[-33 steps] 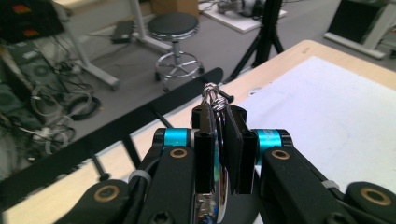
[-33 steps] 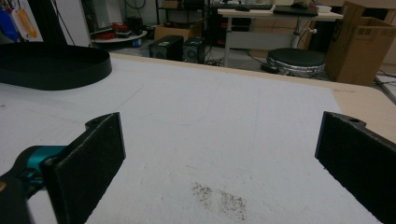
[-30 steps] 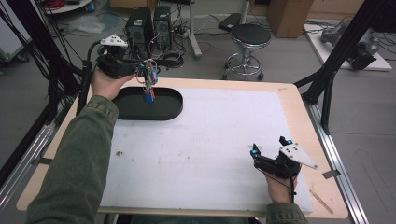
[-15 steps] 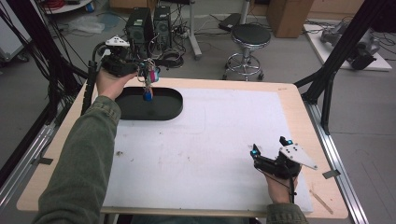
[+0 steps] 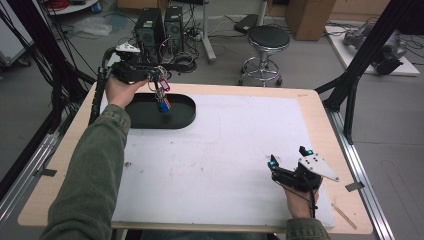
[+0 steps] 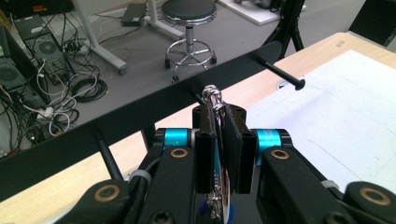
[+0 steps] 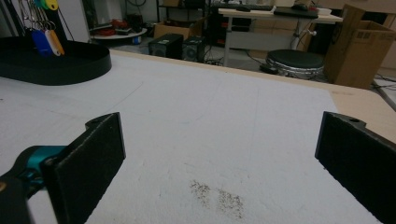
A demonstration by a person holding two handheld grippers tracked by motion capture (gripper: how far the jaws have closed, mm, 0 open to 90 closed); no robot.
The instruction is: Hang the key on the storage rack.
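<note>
A bunch of keys with blue, orange and pink tags [image 5: 162, 97] hangs from my left gripper [image 5: 156, 80], which is shut on its ring above the black oval tray [image 5: 182, 114] at the table's far left. In the left gripper view the metal ring [image 6: 212, 95] sticks up between the closed jaws, just short of a black rail [image 6: 140, 119] with pegs [image 6: 282, 75]. My right gripper [image 5: 288, 159] rests low over the white mat [image 5: 225, 150] near the front right, jaws wide apart and nothing between them. In the right gripper view the tags [image 7: 44, 41] hang over the tray [image 7: 70, 60] far to the left.
A dark speck patch [image 7: 217, 196] marks the mat in front of the right gripper. Black frame struts [image 5: 350, 85] rise at the table's right edge. Beyond the far edge stand a stool [image 5: 268, 37] and computer towers [image 5: 160, 22] on the floor.
The left gripper has shifted slightly to the right with the key bunch still in it. The right gripper has stayed almost where it was.
</note>
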